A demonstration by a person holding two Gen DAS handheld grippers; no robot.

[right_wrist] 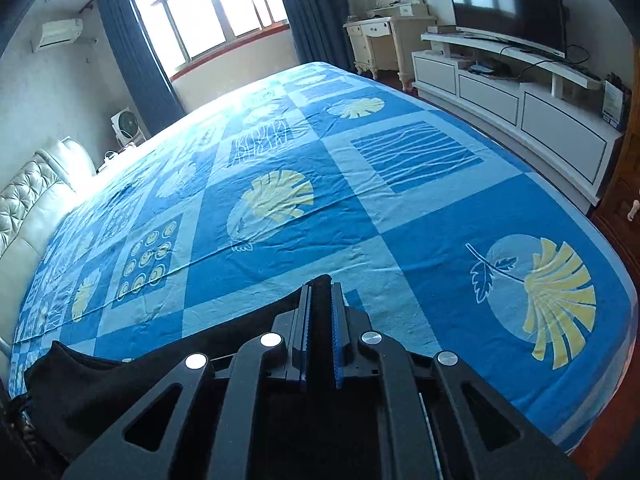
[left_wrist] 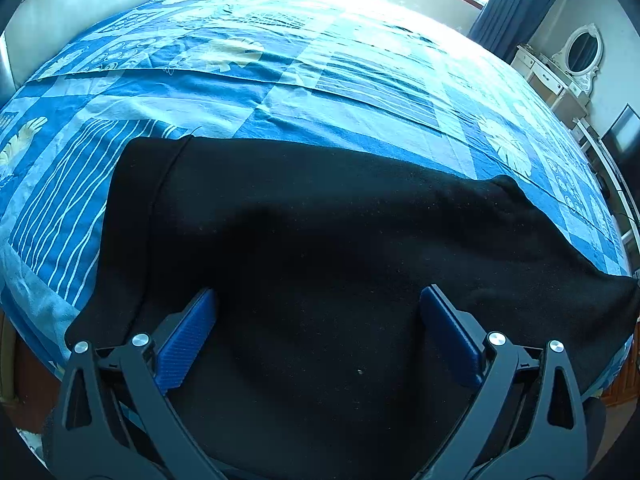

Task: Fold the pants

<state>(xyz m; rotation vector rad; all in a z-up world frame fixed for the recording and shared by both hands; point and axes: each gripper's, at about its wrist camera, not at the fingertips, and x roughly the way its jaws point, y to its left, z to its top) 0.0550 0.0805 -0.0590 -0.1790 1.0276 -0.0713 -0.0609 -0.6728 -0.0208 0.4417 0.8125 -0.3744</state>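
Black pants lie spread across the near side of a bed with a blue patterned sheet. My left gripper hovers over the dark cloth with its blue pads wide apart, and nothing sits between them. In the right wrist view my right gripper is shut on a fold of the black pants, which pokes out between its fingertips. The rest of the garment trails down to the left below the gripper.
A padded cream headboard borders the bed on the left. A white TV cabinet with a television, a dressing table with an oval mirror and a window with dark curtains stand beyond the bed.
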